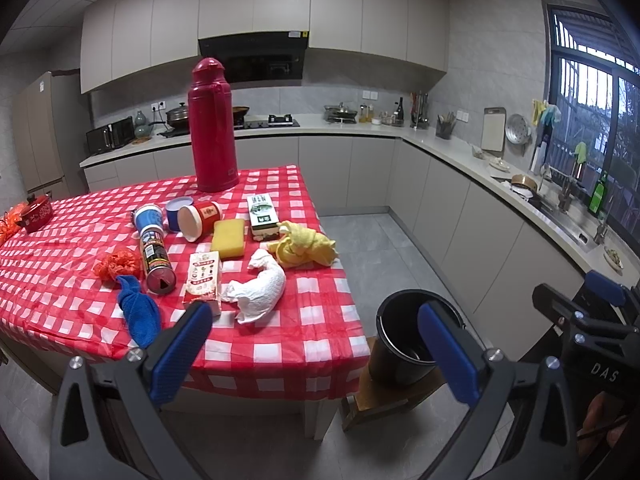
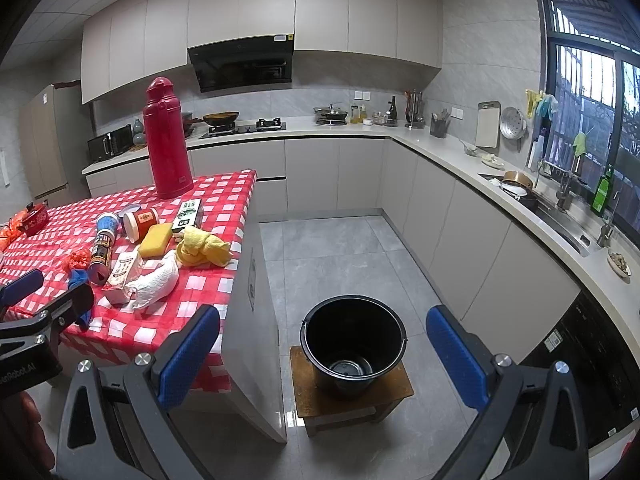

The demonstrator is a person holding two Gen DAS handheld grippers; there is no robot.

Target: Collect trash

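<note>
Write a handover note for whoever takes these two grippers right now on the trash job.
Left gripper: open, empty, facing the table's near edge.
Right gripper: open, empty, aimed at the black bucket on its wooden stool beside the table.
On the checked tablecloth: crumpled paper towel, milk carton, tipped can, two paper cups, red net wad.
Done: no table trash visible in the bucket.
Left: everything; the paper towel lies nearest.
</note>
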